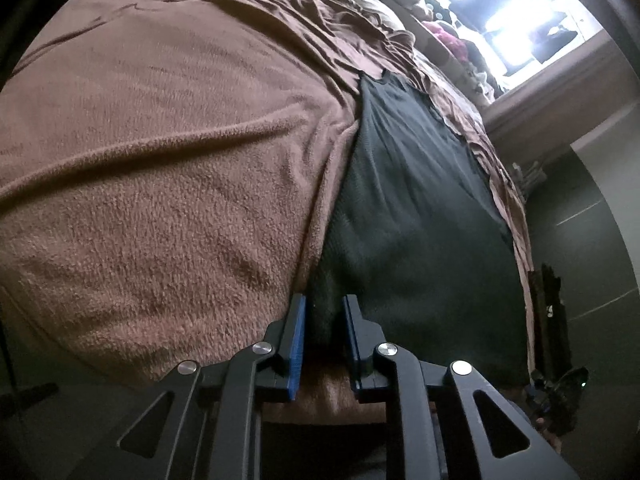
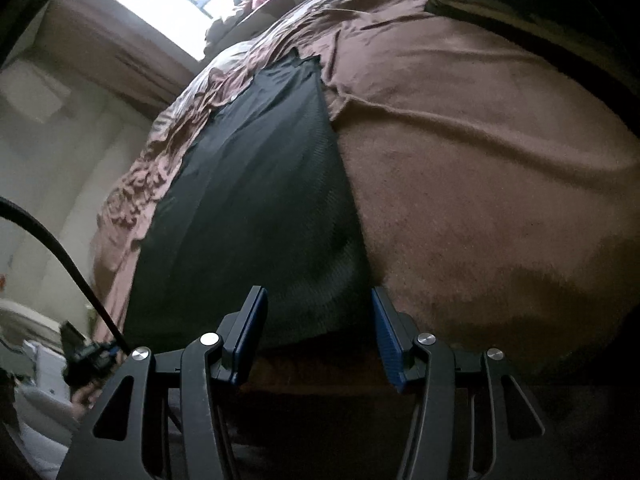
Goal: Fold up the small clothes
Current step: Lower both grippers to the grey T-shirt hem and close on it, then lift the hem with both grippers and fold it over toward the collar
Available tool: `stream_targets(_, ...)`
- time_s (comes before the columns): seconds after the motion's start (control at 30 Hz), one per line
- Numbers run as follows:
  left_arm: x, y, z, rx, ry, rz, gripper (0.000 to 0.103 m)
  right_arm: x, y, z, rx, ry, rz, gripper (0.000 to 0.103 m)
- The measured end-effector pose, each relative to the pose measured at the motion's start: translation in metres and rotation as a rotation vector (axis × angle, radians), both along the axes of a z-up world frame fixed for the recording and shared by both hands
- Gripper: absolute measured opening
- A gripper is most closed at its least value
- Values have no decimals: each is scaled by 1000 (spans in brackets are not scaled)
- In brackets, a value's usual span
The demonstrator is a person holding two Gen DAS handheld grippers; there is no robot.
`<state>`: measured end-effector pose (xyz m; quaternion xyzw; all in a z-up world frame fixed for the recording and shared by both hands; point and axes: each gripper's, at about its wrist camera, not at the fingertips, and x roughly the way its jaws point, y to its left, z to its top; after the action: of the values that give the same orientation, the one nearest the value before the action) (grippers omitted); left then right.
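Black knit fabric is your landmark: the dark garment (image 1: 420, 208) lies flat and stretched out lengthways on the brown fleece blanket (image 1: 160, 168) that covers the bed, its near hem close to the bed's edge. Your left tool (image 1: 325, 320) sits at the garment's near corner, on the side beside the wide stretch of blanket; its jaws stand narrow with a fold of the black cloth between the blue pads (image 1: 298, 344), though you cannot tell whether they press it yet. Your right tool (image 2: 318, 312) is at the garment's (image 2: 256, 184) other near corner, jaws about half wide, straddling the hem without pinching it. Beyond the garment's far end the blanket (image 2: 480, 140) bunches into wrinkles, and past that a bright window (image 1: 500, 12) glares above a heap of clothes.
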<state>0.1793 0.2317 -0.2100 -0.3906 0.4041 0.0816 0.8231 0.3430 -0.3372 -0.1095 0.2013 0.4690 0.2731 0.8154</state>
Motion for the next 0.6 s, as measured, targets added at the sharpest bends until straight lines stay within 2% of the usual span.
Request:
stream_targets(0.1, 4, 1, 0, 4, 0, -6, 19, 1, -7, -4, 50, 26, -27, 50)
stream_targets(0.17, 8, 2, -1, 12, 6, -5, 12, 3, -8, -8, 60, 32, -46, 46)
stream_targets(0.2, 9, 3, -1, 14, 11, -3, 7, 3, -8, -8, 53, 33, -54, 40)
stream_targets(0.27, 9, 5, 0, 5, 9, 4, 6, 6, -5, -10, 44, 44, -90, 31)
stream_targets(0.33, 7, 5, 5, 18, 2, 10, 5, 11, -5, -12, 50, 63, -133, 13)
stream_targets(0.37, 6, 5, 8, 23, -3, 12, 5, 10, -4, -11, 43, 68, -145, 8)
stream_targets(0.43, 3, 4, 15, 21, -25, 16, 5, 9, -1, -8, 30, 65, -152, 4)
stream_targets(0.6, -8, 5, 39, 12, -86, 33, 5, -5, 9, 14, 20, 4, -129, 3)
